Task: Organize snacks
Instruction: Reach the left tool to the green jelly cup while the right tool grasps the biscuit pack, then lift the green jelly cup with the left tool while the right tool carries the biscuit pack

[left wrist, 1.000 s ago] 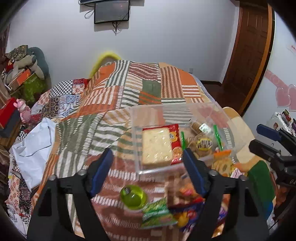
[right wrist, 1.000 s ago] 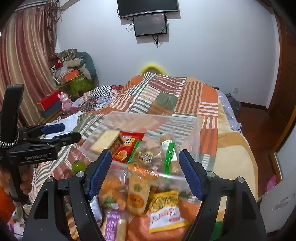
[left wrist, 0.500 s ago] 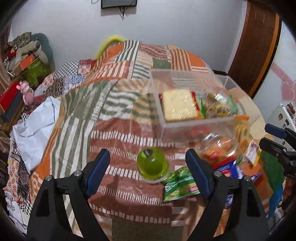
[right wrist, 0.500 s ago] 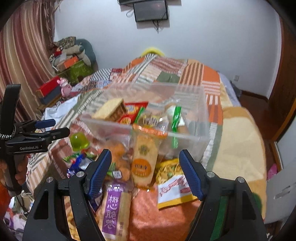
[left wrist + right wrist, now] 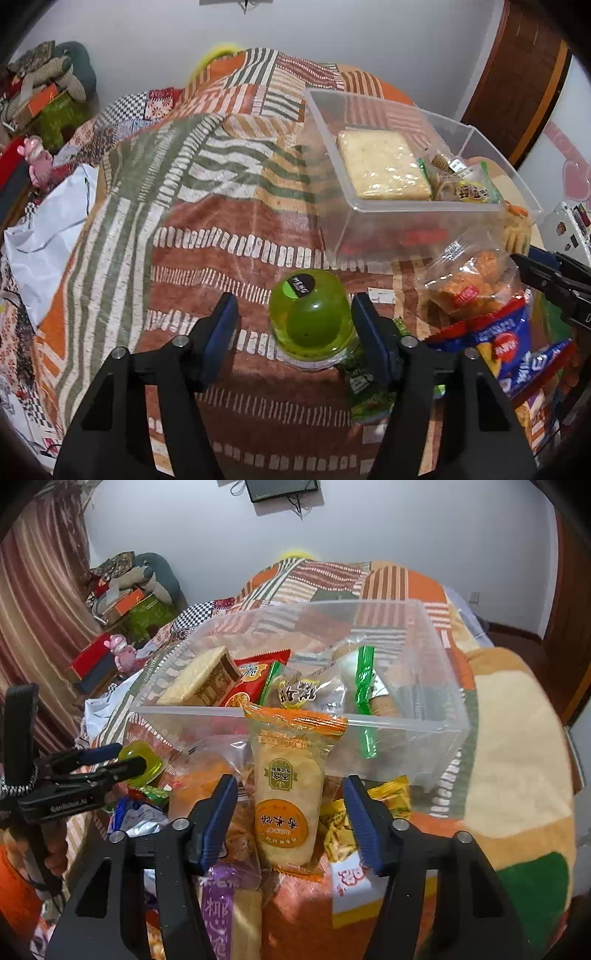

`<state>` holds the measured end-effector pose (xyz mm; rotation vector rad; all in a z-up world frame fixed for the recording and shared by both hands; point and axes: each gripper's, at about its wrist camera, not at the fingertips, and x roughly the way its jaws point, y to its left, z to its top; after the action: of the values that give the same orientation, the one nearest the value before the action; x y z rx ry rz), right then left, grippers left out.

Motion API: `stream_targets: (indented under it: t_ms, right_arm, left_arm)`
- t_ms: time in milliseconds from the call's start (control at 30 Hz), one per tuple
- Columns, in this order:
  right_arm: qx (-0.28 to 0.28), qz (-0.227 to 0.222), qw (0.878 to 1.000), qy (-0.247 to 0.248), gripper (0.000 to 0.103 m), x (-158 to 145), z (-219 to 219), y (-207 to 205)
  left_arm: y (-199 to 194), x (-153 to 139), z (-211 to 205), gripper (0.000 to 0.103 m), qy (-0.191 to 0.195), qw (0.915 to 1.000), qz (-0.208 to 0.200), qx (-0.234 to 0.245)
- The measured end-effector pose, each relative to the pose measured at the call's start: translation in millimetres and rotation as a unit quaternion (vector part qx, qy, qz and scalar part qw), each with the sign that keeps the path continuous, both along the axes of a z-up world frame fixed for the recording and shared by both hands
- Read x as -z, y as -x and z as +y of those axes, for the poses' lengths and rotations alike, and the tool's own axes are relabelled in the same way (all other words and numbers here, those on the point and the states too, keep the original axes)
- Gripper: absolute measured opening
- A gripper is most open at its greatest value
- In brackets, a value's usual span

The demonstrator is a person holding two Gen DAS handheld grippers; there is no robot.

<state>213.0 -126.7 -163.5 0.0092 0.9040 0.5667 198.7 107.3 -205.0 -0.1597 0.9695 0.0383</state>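
In the left wrist view, the left half of the frame is open striped bedspread (image 5: 155, 206), running from a white sheet (image 5: 48, 236) at the left edge to the centre with nothing standing on it. At lower centre the left gripper (image 5: 293, 325) points forward and slightly down, its jaws spread on either side of a green jelly cup (image 5: 310, 314); the right pad lies just beside the cup, the left pad stands clear of it, and neither visibly presses it. A green packet (image 5: 365, 387) lies under the right finger. In the upper right a clear plastic bin (image 5: 373, 236) sits on the bedspread, its near wall well apart from the cup, with a large cracker pack (image 5: 384, 162) inside. Right of the cup, a clear bag of orange snacks (image 5: 469, 284) and a blue bag (image 5: 495, 343) crowd the lower right, leaving little room there. In the right wrist view, the left gripper (image 5: 122, 757) shows at the left edge with the jelly cup (image 5: 144, 762) between its tips. At lower centre the right gripper (image 5: 290, 812) is level and points at the bin (image 5: 406, 723), jaws spread around an orange-topped rice cracker packet (image 5: 288, 794) that leans upright against the bin's near wall, with a gap on each side. A purple packet (image 5: 218, 908) lies below the left finger and a yellow packet (image 5: 340, 834) under the right one. Bare blanket (image 5: 517, 738) fills the right side.
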Motion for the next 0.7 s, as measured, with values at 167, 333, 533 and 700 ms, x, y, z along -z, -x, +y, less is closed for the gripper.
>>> stream_targets:
  t_ms: [167,333,533,700]
  right_arm:
    - [-0.005,0.018,1.0,-0.007,0.042,8,3,-3]
    - [-0.013,0.022,1.0,-0.012,0.03,11,6,-4]
    - [-0.012,0.011,1.0,-0.027,0.03,0,-3,1]
    - [-0.005,0.0,0.999,-0.036,0.03,-10,-15,5]
  left_arm:
    - [-7,13,4,0.049,0.017,0.9998,0.008,-0.01]
    - [-6,13,2,0.048,0.012,0.9999,0.0,-0.009]
    - [3,4,5,0.048,0.017,0.9998,-0.006,-0.014]
    - [15,-15,1,0.048,0.004,0.9995,-0.027,-0.013]
